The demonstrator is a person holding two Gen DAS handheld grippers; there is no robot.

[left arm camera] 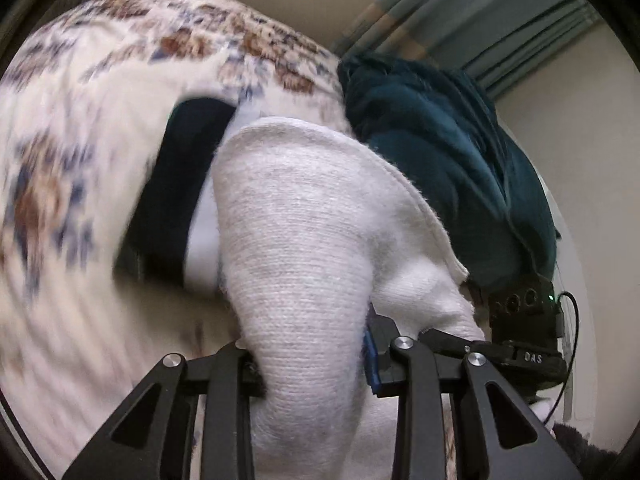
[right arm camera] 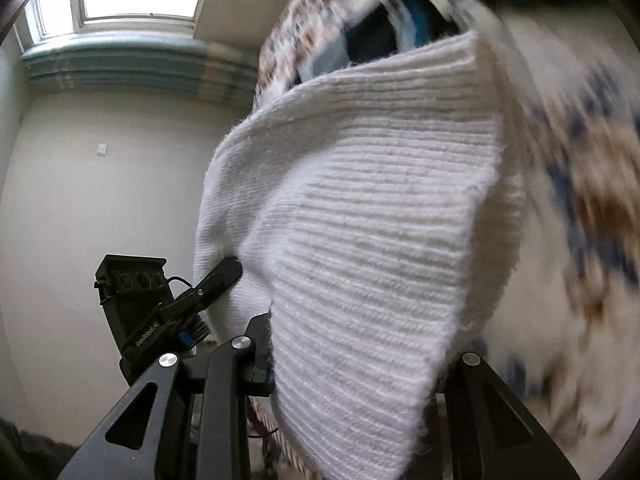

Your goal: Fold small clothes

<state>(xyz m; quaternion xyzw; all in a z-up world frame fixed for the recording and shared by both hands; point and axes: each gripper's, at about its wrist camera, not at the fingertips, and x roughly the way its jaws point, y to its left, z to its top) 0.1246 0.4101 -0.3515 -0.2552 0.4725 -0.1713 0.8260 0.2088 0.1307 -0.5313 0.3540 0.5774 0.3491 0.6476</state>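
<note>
White ribbed knit garment (left arm camera: 296,248) held up in the air between both grippers, over floral-patterned bedding (left arm camera: 80,128), not lying on anything. Left gripper (left arm camera: 316,364) clenched on one bunched edge; right gripper (right arm camera: 352,364) clamped on the other edge, fabric hanging over its fingers (right arm camera: 256,344). Both tilted upward, close together, side by side. Right gripper visible in left view (left arm camera: 520,344), left gripper visible in right view (right arm camera: 180,312). Dark teal fleece blanket (left arm camera: 440,152) heaped just behind. Likely mid-lift before laying flat. Advice: spread grippers apart to pull the knit taut, keep edges level, lower onto a flat patch of bedding away from the teal heap, release only once flat. Motion blur heavy; garment type hard to tell.
</note>
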